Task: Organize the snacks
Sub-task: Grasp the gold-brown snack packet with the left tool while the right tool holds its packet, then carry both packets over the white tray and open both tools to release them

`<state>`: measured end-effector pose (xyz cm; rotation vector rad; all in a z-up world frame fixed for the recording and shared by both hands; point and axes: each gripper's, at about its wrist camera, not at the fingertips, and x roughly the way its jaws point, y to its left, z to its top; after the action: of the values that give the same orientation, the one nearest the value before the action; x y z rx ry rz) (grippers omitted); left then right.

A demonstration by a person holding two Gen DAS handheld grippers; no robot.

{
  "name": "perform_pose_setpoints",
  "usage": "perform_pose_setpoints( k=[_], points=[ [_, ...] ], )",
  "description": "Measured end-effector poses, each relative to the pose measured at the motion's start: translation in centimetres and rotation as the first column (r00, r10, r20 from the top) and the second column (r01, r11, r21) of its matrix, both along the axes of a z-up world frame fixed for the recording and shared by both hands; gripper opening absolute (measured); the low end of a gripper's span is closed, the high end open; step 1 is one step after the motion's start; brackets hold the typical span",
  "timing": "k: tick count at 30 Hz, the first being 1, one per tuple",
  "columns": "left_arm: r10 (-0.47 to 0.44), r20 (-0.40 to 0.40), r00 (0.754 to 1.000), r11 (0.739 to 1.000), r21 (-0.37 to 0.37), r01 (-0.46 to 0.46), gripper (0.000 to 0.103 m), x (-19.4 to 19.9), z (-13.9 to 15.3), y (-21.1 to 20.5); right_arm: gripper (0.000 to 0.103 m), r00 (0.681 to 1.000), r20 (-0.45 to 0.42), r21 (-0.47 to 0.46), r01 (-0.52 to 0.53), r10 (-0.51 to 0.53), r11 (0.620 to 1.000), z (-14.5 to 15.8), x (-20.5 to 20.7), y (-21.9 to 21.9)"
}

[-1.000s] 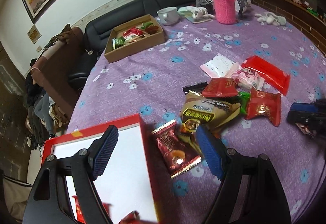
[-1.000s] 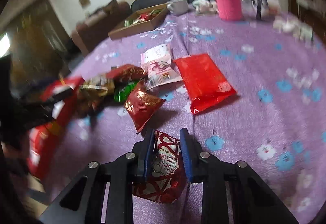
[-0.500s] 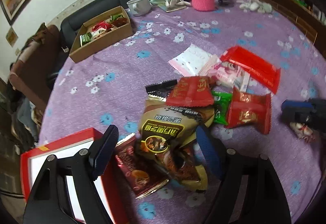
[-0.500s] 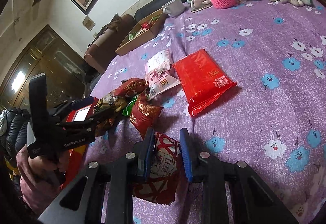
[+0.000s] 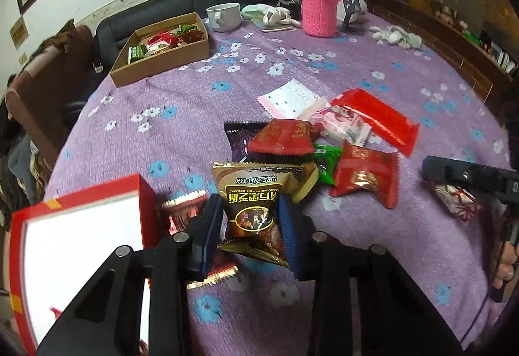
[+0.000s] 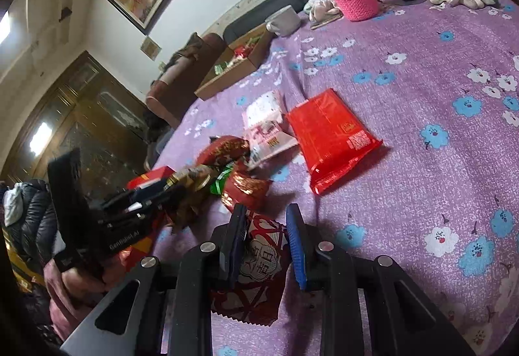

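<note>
Left wrist view: your left gripper (image 5: pixel 251 224) is clamped across the brown-gold foil sesame snack packet (image 5: pixel 256 207), long axis pointing away, red-rimmed white-lined box (image 5: pixel 78 226) just left; right gripper (image 6: pixel 264 245) is clamped on the red-white packet (image 6: pixel 256 268).

Counted on the purple cloth: snacks, boxes, drinkware.

About ten loose snack packets (image 5: pixel 365 181) lie in the pile; two boxes, one cardboard box (image 5: pixel 162 56) and one red box (image 5: pixel 147 197); one cup (image 5: pixel 223 16); one pink-sleeved bottle (image 5: pixel 318 10).

A purple flowered tablecloth (image 5: pixel 201 116) covers the table, carrying scattered snack packets (image 5: pixel 373 116), a cardboard box (image 5: pixel 162 61), a mug (image 5: pixel 223 17) and a pink-sleeved bottle (image 5: pixel 319 10).
</note>
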<state>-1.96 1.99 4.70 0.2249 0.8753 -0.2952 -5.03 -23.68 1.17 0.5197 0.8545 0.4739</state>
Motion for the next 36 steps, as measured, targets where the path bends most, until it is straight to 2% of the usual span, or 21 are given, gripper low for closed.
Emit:
perform_pose_setpoints(
  k=[5,10,14,17,22,26,30,36],
  points=[
    [-0.022,-0.005,1.0,0.998,-0.065,0.022,0.032,-2.3,0.8,0.5,0.026,1.0,0.003,0.125,-0.013,0.012,0.992,0.2,0.0,-0.9],
    [-0.043,0.009,0.999,0.99,-0.131,0.043,0.032,-5.3,2.0,1.3,0.026,0.999,-0.028,0.268,-0.026,0.035,0.963,-0.4,0.4,-1.8],
    [-0.053,0.03,0.998,0.984,-0.167,0.057,0.032,-7.3,2.8,2.5,0.026,0.998,-0.041,0.33,-0.027,0.043,0.944,-0.6,0.3,-2.2],
    [-0.015,0.045,0.999,0.985,-0.171,0.023,0.032,-8.4,3.3,4.4,0.026,0.997,-0.061,0.361,-0.025,0.051,0.932,-1.0,0.4,-2.3],
    [0.102,0.08,0.992,0.982,-0.167,-0.088,0.032,-9.5,4.5,9.3,0.026,0.993,-0.096,0.37,-0.035,0.075,0.928,-1.3,0.4,-1.2],
    [0.193,0.111,0.975,0.974,-0.138,-0.177,0.032,-9.9,4.7,12.4,0.025,0.986,-0.103,0.36,-0.083,0.128,0.929,-0.4,0.9,2.1],
    [0.243,0.109,0.964,0.964,-0.138,-0.227,0.032,-10.1,4.2,14.4,0.025,0.972,-0.079,0.355,-0.182,0.223,0.917,1.4,1.9,7.3],
    [0.29,0.098,0.952,0.951,-0.143,-0.275,0.032,-10.5,3.4,16.7,0.025,0.931,-0.052,0.353,-0.322,0.362,0.879,2.8,2.9,16.4]
  ],
)
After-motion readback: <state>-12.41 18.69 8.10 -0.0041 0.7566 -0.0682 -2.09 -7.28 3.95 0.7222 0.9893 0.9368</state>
